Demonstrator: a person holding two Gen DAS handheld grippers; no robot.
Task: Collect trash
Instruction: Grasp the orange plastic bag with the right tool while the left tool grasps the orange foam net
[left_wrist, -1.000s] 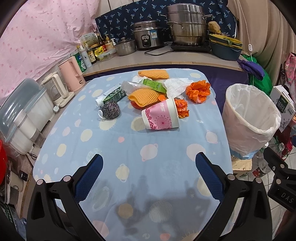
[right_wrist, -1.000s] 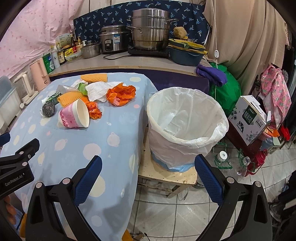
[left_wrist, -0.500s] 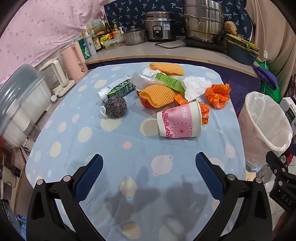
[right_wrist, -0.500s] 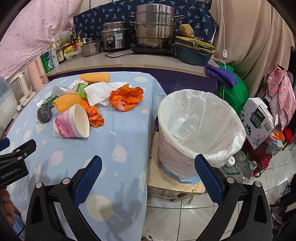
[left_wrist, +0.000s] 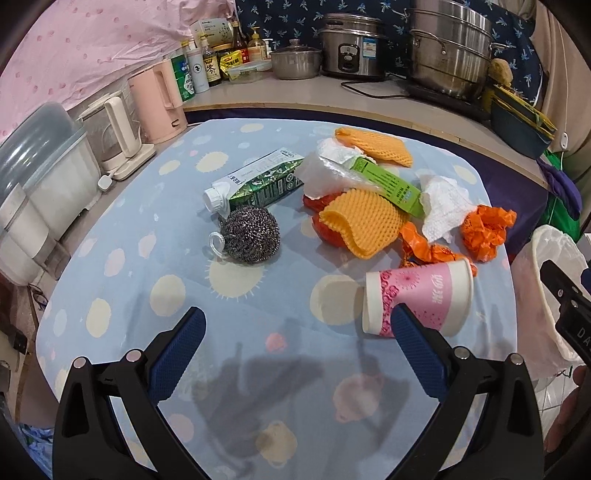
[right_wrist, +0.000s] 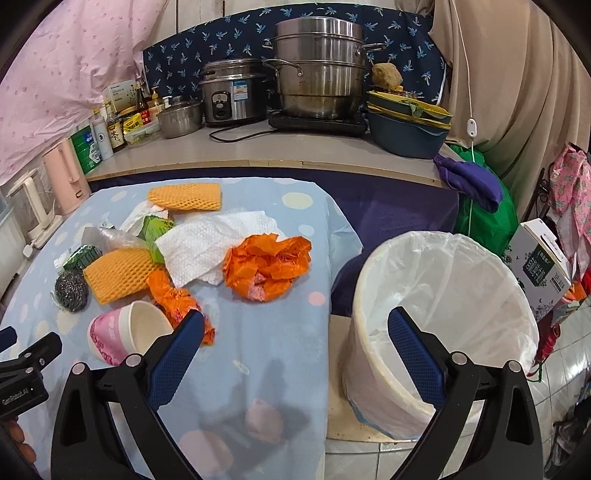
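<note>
Trash lies on the blue dotted tablecloth (left_wrist: 155, 258): a pink paper cup (left_wrist: 421, 299) on its side, a steel scourer (left_wrist: 251, 234), a green carton (left_wrist: 258, 182), orange foam nets (left_wrist: 362, 221), a white tissue (left_wrist: 443, 210) and crumpled orange wrappers (left_wrist: 487, 230). My left gripper (left_wrist: 295, 332) is open and empty, low over the cloth, its right finger just in front of the cup. My right gripper (right_wrist: 295, 332) is open and empty, between the table's edge and the white-lined bin (right_wrist: 443, 302). The cup (right_wrist: 125, 332) also shows there by its left finger.
Kettles (left_wrist: 122, 133) and a plastic container (left_wrist: 37, 184) stand left of the table. The counter (right_wrist: 258, 147) behind holds a rice cooker, steel pots, bottles and basins. A cardboard box (right_wrist: 543, 266) and clothes lie right of the bin.
Both grippers have moved forward toward the trash pile. The left has also swung left, so the cup now sits by its right finger. Both stayed open.
</note>
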